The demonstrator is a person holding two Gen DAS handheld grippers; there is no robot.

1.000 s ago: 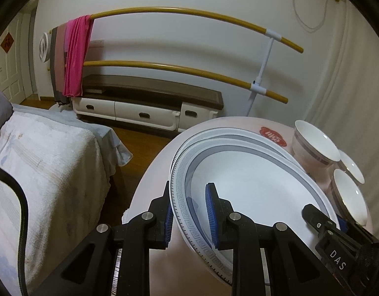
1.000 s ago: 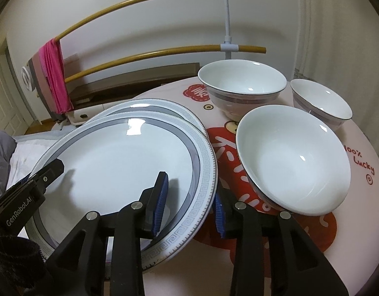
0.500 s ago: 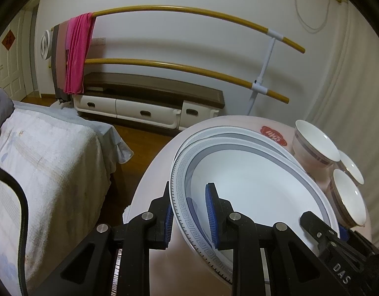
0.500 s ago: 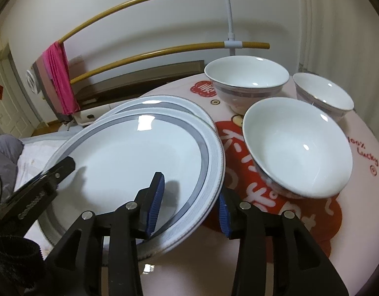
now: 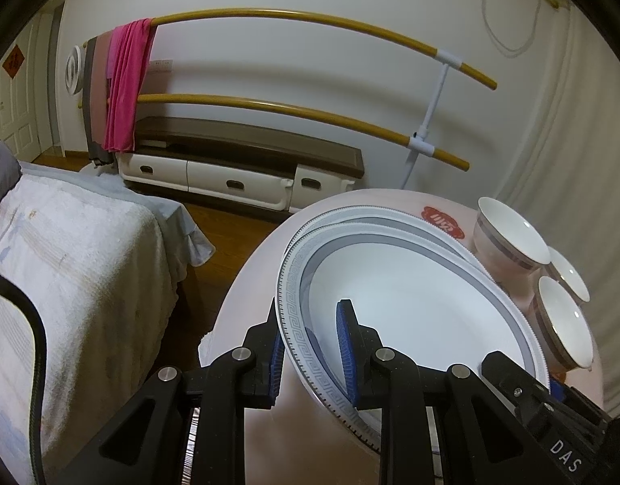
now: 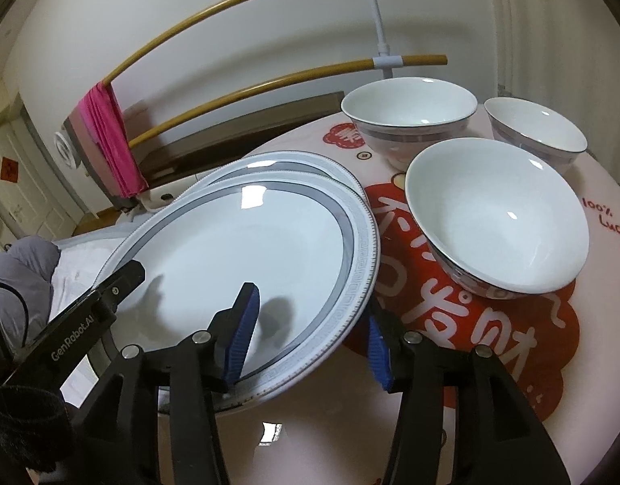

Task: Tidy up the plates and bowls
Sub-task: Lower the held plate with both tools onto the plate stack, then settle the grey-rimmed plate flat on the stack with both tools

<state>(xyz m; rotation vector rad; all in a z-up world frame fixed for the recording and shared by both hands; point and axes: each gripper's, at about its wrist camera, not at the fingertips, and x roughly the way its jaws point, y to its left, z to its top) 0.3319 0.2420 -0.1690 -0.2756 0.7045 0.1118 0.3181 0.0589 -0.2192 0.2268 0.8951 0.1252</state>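
Note:
A white plate with a grey patterned rim (image 5: 410, 307) lies over a second like plate (image 5: 390, 222) on the round table; it also shows in the right wrist view (image 6: 245, 250). My left gripper (image 5: 312, 347) straddles the top plate's left rim, its blue pads (image 5: 346, 347) close on either side. My right gripper (image 6: 310, 335) is open, jaws straddling the plate's right rim with a wide gap. Three white bowls stand to the right: a large near one (image 6: 495, 214), a far one (image 6: 406, 109) and a small one (image 6: 536, 129).
The round table (image 6: 471, 323) has a pink cloth with red lettering. A bed with a white cover (image 5: 67, 266) stands left of the table. A yellow clothes rail (image 5: 310, 24) with a pink towel and a low cabinet (image 5: 245, 165) line the wall.
The right gripper's jaws have opened wider around the plate rim. The top plate has settled lower onto the plate beneath. The left gripper has held its place on the rim.

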